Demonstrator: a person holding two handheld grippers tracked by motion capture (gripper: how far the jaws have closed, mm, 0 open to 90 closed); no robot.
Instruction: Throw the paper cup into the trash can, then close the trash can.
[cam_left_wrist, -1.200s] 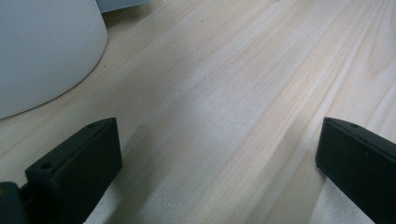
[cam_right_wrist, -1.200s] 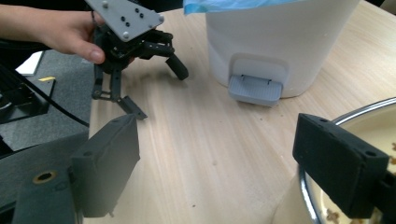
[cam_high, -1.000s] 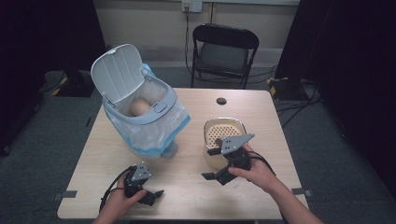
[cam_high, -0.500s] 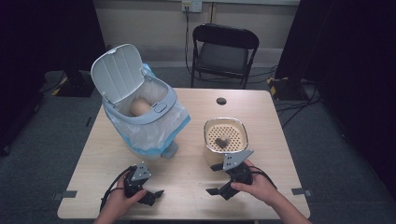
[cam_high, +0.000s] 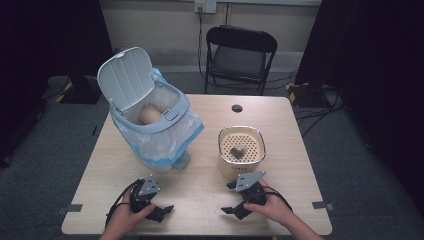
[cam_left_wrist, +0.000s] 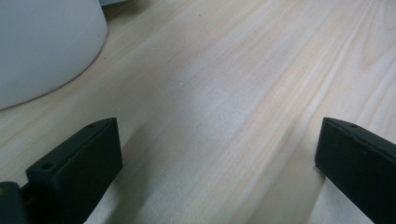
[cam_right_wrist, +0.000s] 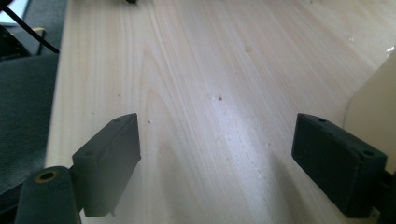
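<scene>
High view has the right gripper (cam_high: 235, 198) low over the pale wooden worktop (cam_high: 200, 195), jaws apart with nothing between them and just been narrowing slightly; the left gripper (cam_high: 161, 210) rests nearby, also apart. Just beyond stands the cream perforated-top container (cam_high: 241, 151), a small dark object on it, likely untouched so far

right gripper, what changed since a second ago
The right gripper came away from the cream basket and sank toward the person, down to the table near its front edge. Its jaws have just been closing a little, with nothing between them. The left gripper, the bin and the basket stayed put.
</scene>
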